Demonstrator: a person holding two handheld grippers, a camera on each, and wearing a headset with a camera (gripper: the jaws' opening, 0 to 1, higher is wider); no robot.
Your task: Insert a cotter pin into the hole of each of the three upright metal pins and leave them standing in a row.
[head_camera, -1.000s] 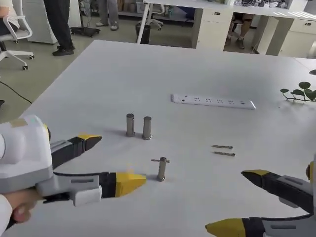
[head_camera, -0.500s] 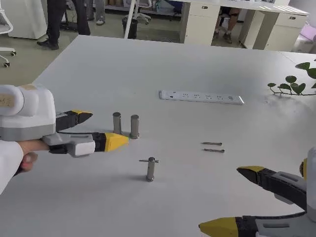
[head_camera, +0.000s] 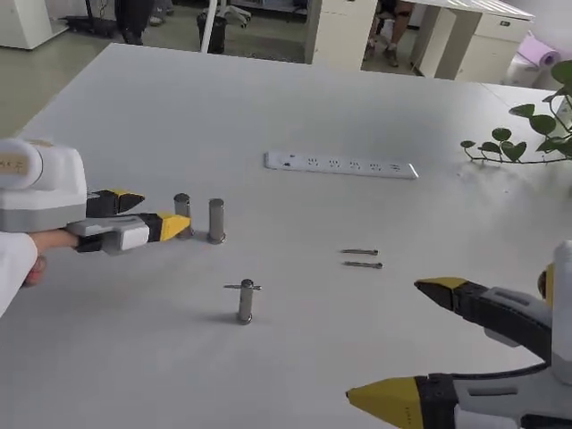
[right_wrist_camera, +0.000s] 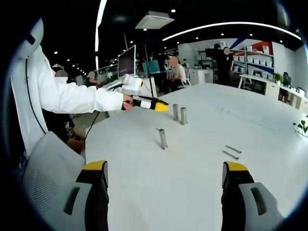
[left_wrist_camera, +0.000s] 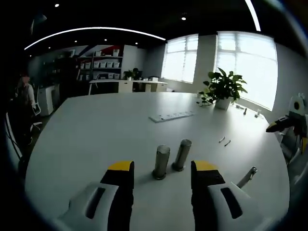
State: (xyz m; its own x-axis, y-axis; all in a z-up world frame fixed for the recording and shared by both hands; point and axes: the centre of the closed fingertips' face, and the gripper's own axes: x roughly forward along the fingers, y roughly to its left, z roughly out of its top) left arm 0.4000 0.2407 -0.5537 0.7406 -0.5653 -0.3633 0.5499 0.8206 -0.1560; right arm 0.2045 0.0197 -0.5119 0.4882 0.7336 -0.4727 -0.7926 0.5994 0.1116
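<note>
The head view is bright and even: the wide white desk [head_camera: 357, 89] is lit uniformly, and the upright grey metal pins [head_camera: 216, 221] throw only faint, short shadows. In the left gripper view the large windows [left_wrist_camera: 245, 67] are overexposed and the room's far side is dark. Both gripper views bend the ceiling light strips [left_wrist_camera: 96, 29] into curves.

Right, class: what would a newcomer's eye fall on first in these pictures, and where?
The yellow-tipped left tongs, open, point at two plain upright metal pins left of centre on the white table. Nearer stands a third pin with a cotter pin through it; two loose cotter pins lie to its right, and the right tongs gape open at bottom right.
</note>
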